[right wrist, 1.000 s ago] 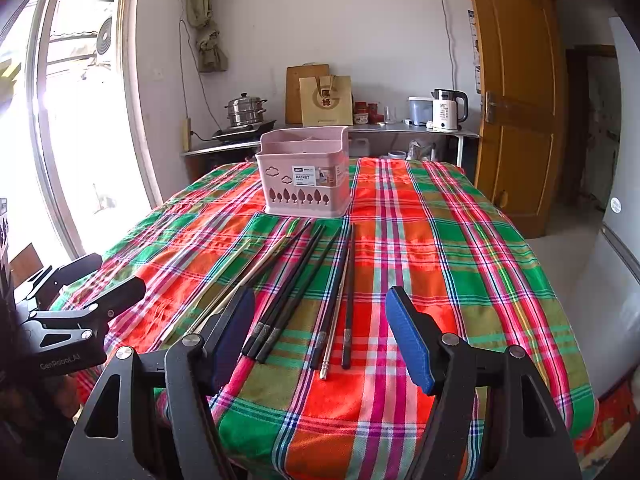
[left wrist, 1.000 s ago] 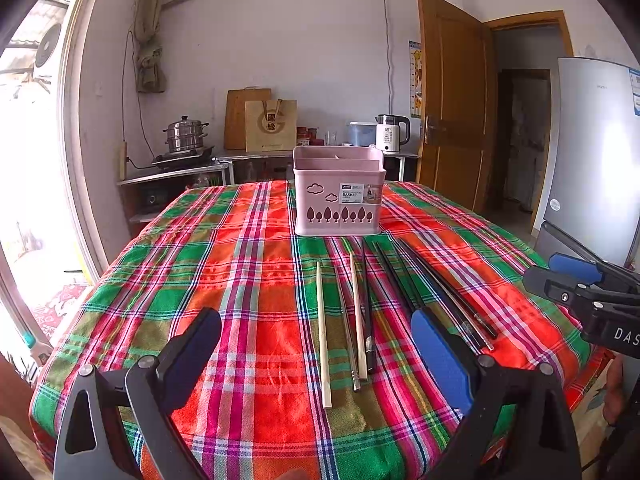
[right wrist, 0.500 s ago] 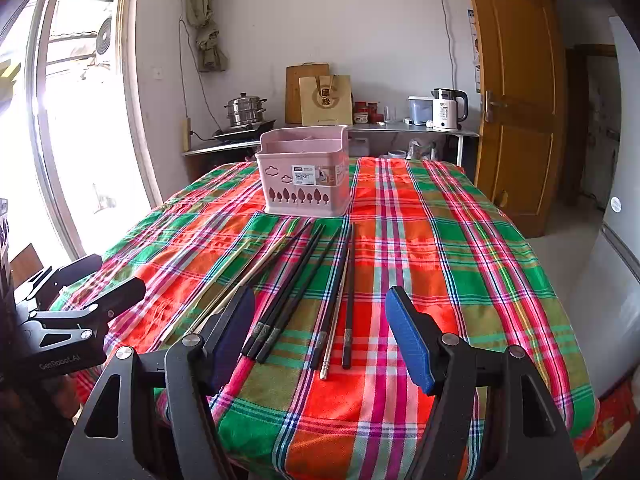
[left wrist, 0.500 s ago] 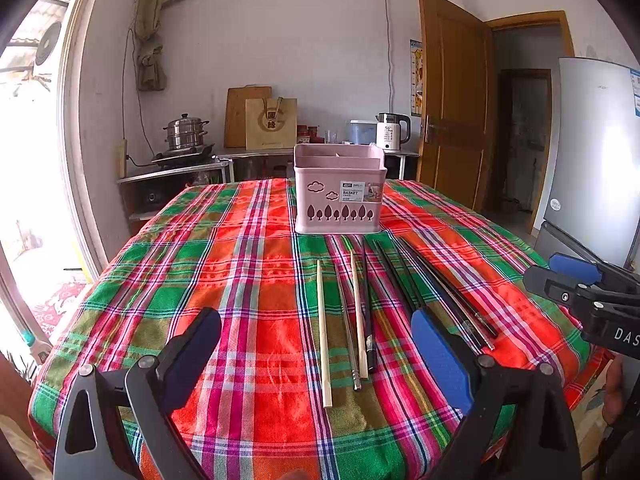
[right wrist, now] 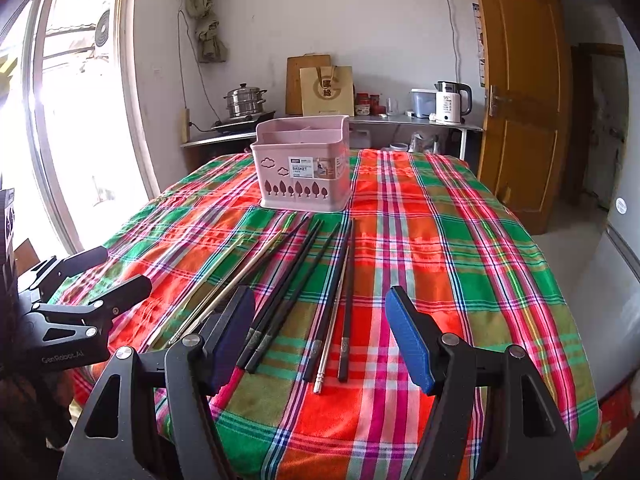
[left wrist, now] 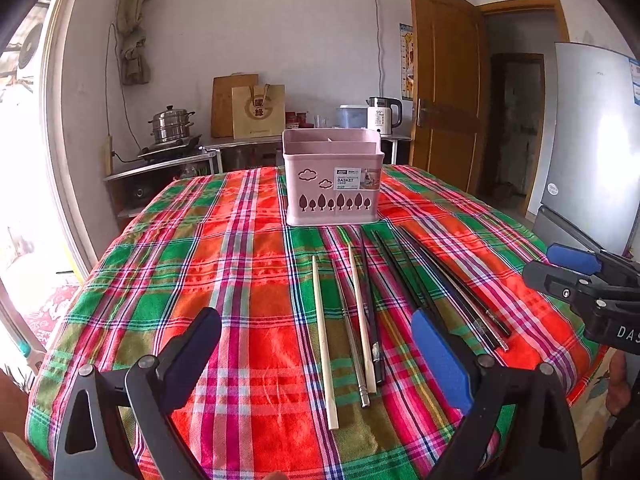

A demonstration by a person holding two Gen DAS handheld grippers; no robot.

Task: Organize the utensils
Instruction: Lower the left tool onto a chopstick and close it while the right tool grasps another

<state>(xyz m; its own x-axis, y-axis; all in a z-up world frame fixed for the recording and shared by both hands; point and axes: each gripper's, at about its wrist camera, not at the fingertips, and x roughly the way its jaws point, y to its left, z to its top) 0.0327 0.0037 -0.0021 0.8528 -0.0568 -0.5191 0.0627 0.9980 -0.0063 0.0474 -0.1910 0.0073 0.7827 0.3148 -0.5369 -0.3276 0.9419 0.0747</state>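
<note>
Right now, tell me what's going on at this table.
A person holds a two-finger gripper in each hand over a table with a plaid tablecloth, about to sort utensils. The left gripper and right gripper are both open and hold nothing. Loose chopsticks lie in a row on the cloth: pale wooden ones, metal ones and black ones. The pink basket stands beyond them, and nothing shows above its rim. Nothing has been picked up.
</note>
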